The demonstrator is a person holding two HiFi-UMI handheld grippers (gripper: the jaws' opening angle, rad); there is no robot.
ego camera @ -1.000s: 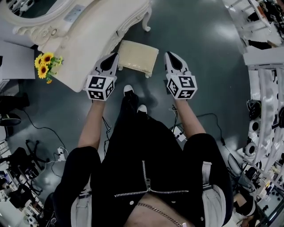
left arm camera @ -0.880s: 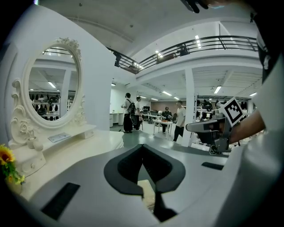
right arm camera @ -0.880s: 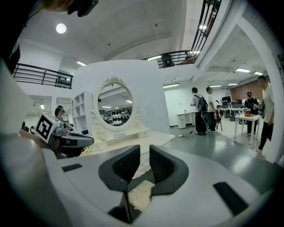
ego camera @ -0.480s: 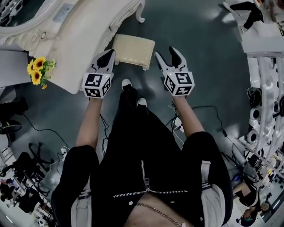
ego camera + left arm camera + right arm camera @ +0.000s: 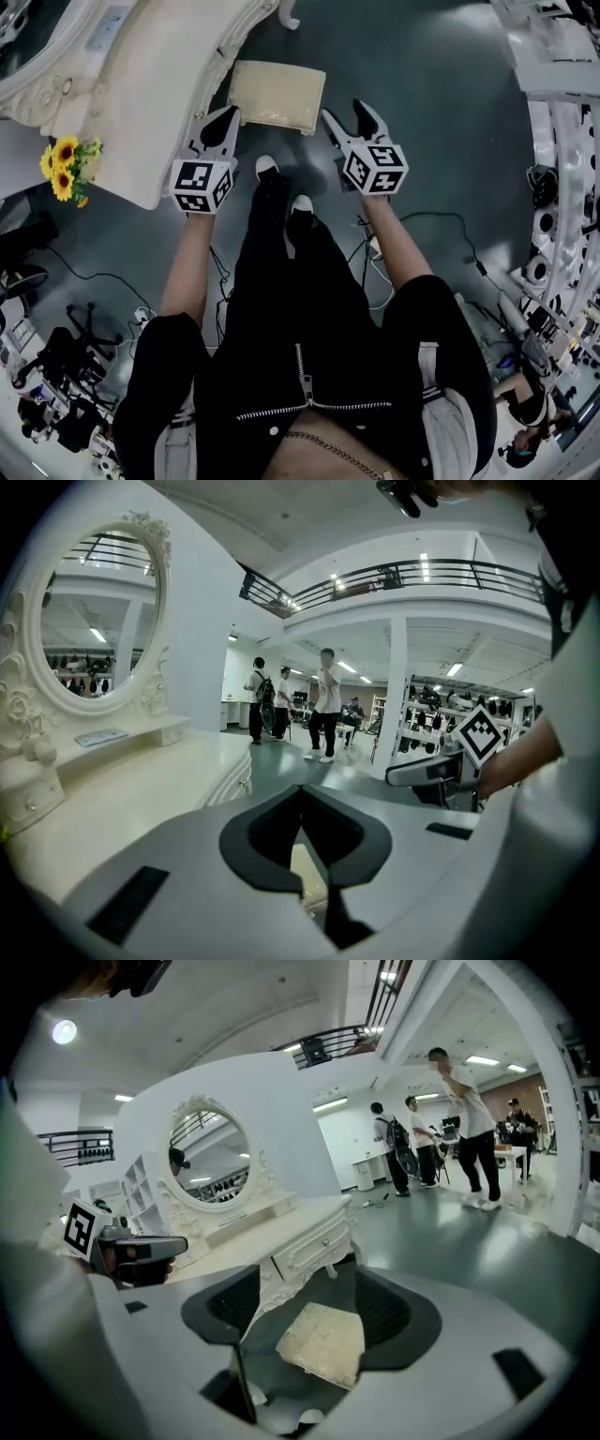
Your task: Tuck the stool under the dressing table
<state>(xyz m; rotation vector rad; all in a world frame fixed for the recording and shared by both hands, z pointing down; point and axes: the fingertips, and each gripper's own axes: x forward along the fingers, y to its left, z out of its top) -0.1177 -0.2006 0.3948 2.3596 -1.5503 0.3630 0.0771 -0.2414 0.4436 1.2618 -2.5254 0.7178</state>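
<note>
Left gripper (image 5: 300, 794): jaws pressed together, tips meeting, nothing between them.
Right gripper (image 5: 311, 1297): jaws opening, spread, gripping nothing; the stool (image 5: 323, 1342) shows on the floor beyond the gap.
Stool (image 5: 277, 94): cream padded top, on the dark floor (image 5: 422, 122) just beside the front edge of the dressing table (image 5: 159, 103), ahead of both grippers.
Dressing table: white, carved, with an oval mirror (image 5: 94, 621).
Sunflowers (image 5: 61, 164): by the table's near corner.
Person's shoes (image 5: 267, 167): just behind the stool.

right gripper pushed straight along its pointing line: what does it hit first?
The right gripper, jaws opening with nothing between them, would likely meet the stool first, on its cushion; depth is unclear.
</note>
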